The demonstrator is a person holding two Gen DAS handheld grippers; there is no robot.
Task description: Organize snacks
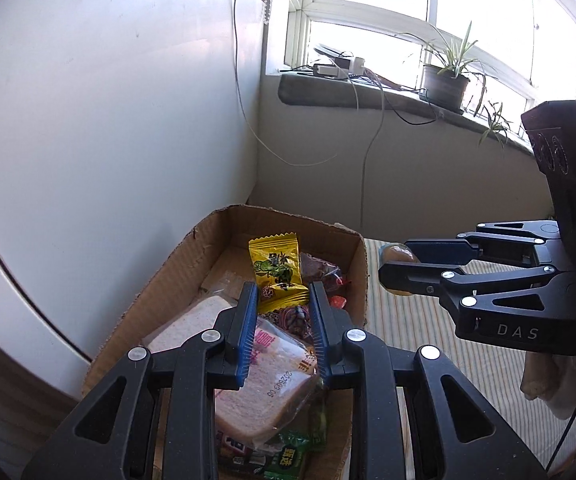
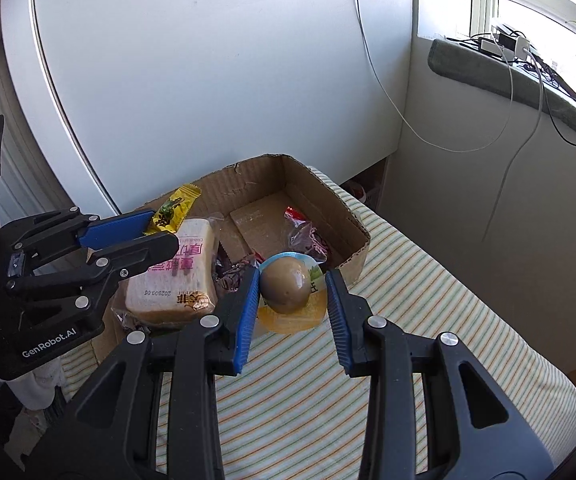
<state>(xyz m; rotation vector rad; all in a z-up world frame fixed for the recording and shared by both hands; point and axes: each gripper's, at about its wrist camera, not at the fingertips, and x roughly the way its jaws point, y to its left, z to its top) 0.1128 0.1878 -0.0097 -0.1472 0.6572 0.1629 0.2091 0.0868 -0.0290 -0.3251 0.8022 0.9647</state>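
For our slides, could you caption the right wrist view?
Right gripper carries a packaged egg beside the snack box.

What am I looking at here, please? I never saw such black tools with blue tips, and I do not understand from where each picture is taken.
These are two hand-held grippers. A person carries one in each hand, and each has a wide-angle camera looking along its jaws. One picture is from the left gripper, the other from the right gripper; each also sees the other tool at its side. A cardboard box stands on a striped cloth and holds wrapped bread and other small snacks. The left jaws are shut on a yellow packet above the box. The right jaws are shut on a sealed brown egg, just outside the box.
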